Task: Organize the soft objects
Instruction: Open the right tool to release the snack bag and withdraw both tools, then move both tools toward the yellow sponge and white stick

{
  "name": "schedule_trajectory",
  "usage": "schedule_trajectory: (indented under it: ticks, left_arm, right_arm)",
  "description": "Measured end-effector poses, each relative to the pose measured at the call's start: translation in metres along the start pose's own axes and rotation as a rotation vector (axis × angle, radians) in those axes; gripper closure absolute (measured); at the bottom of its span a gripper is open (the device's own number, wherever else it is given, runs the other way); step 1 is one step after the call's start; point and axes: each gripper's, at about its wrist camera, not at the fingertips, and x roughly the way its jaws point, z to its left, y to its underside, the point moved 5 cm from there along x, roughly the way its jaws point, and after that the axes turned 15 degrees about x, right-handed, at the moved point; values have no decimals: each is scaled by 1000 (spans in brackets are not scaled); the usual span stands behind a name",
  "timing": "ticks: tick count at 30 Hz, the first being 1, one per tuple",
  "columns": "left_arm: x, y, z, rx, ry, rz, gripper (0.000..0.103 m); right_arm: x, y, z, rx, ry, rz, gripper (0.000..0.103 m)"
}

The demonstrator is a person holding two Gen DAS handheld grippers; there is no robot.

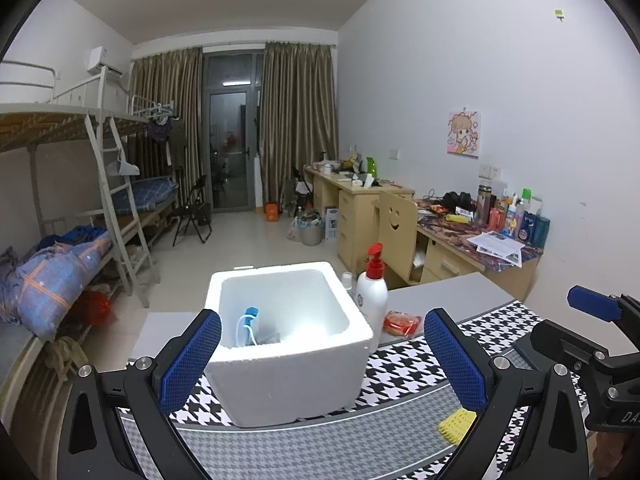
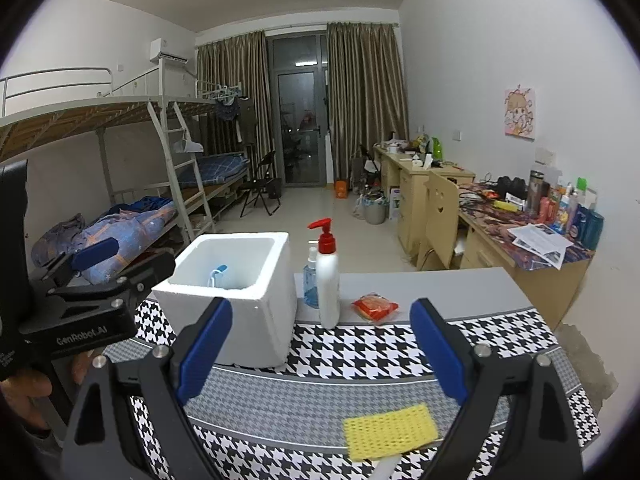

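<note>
1. The right gripper (image 2: 322, 354) has its blue-padded fingers (image 2: 204, 346) spread wide with nothing between them. The yellow sponge (image 2: 390, 430) lies flat on the houndstooth cloth (image 2: 360, 348) just below and ahead of them, nearer the right finger than the left.
2. The left gripper (image 1: 322, 360) is likewise wide open and empty, its fingers (image 1: 190, 360) framing the white foam box (image 1: 288, 364), which stands on the same cloth close in front of it.
3. The step in hand looks like picking up the sponge for the box. To do it well, I would shift the right gripper slightly rightward so the sponge sits centred, lower until the pads straddle its long edges, and close gently: the sponge will compress, so squeeze only enough to lift it.
4. A pale strip pokes out from under the sponge's near edge; what it is I cannot tell, so grip the yellow body only.
5. The box already holds a blue-and-white item (image 1: 248, 326), so aim the drop for the open right part.
6. The red packet (image 2: 374, 306) lies beyond on the grey table (image 2: 440, 288), beside the white pump bottle (image 2: 328, 276); it may be next.
7. Both grippers point forward, tilted slightly down over the table, side by side. A hand (image 2: 28, 396) shows dimly under the left gripper's body.
</note>
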Motion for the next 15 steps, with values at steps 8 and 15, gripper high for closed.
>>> schedule_trajectory:
  ticks: [8,15]
  left_arm:
    - [-18,7,-12,-3,10,-39,1]
    - [-27,17,-27,9,9,-61,1]
  right_arm:
    - [-14,9,-5,2,5,-13,10]
    - [-28,20,-9,-9,28,-51,10]
